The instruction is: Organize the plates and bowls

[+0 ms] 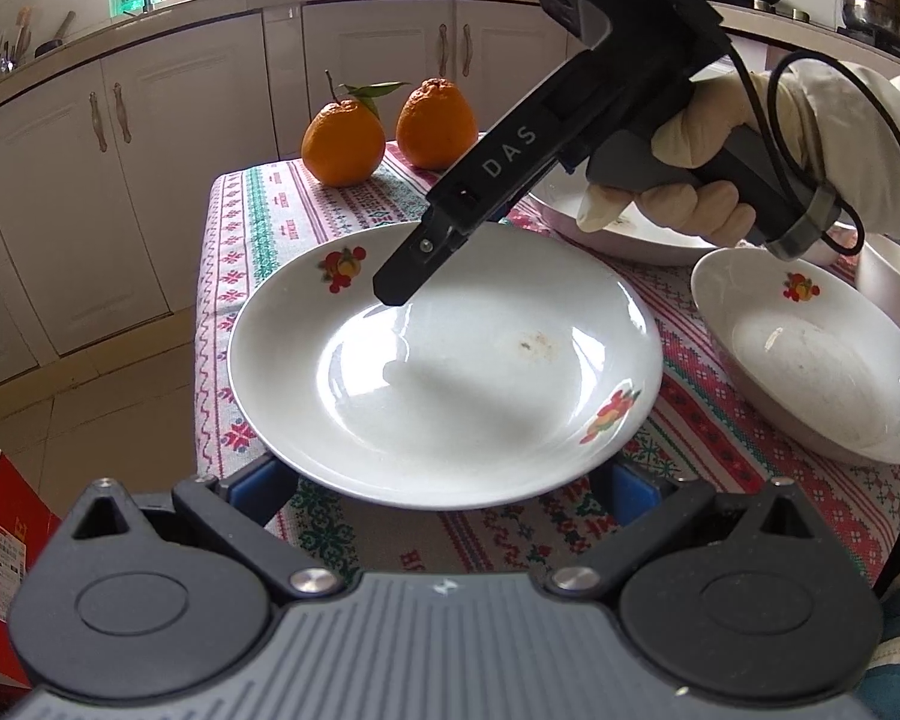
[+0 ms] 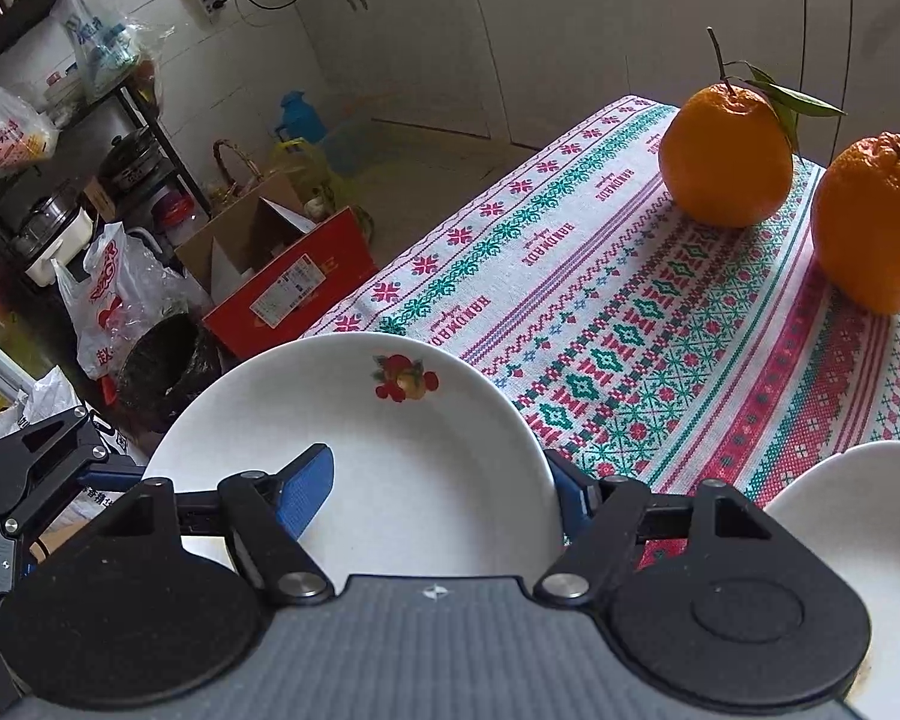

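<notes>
Cardboard first, far left: a red box (image 2: 294,282) on the floor carries a white label too small to read. Next comes the patterned tablecloth (image 2: 630,324), its woven bands repeating "HANDMADE". On it sits the fruit-printed white plate (image 1: 444,360), its near edge jutting past the table's edge. The left gripper (image 1: 444,489) straddles that near rim, blue pads wide apart, not pressing. The right gripper (image 2: 444,483), "DAS" on its side, has one blue finger (image 2: 306,489) over the plate and one outside the rim, released. Two oranges (image 1: 342,141) behind; a second plate (image 1: 810,354) far right.
</notes>
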{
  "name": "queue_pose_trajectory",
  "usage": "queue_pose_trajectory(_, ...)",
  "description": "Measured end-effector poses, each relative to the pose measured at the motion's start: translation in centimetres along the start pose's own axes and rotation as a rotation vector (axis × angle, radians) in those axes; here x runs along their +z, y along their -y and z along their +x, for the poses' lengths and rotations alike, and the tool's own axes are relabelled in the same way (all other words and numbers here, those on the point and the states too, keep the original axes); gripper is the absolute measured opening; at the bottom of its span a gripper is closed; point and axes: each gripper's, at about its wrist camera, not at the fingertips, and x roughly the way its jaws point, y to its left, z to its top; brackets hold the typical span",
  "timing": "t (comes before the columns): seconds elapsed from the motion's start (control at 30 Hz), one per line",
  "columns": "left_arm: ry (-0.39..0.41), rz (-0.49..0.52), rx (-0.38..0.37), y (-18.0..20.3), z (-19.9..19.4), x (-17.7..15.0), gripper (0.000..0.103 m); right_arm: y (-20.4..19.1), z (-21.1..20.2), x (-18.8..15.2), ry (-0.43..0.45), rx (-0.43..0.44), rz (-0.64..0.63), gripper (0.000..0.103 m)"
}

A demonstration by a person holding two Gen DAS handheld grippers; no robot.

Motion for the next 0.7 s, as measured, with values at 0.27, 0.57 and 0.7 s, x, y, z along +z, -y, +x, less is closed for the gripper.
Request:
queue_pose_trajectory(0.27,0.012,-0.005,0.005,0.1,-0.5,0.1,0.102,-0.7,-0.3,-0.3,0.004,0.001,-0.006,0.098)
queue_pose_trajectory(0.57,0.033,-0.03,0.044,1.0,-2.4,-0.4,0.102,-2.5,-3.0,-1.3,0.042,-0.076,-0.058,0.103)
queue_pose_trajectory(0.7,0.042,-0.057,0.074,1.7,-3.4,-0.8,0.102,-3.3,-4.9,-2.3,0.075,-0.09,-0.055,0.103)
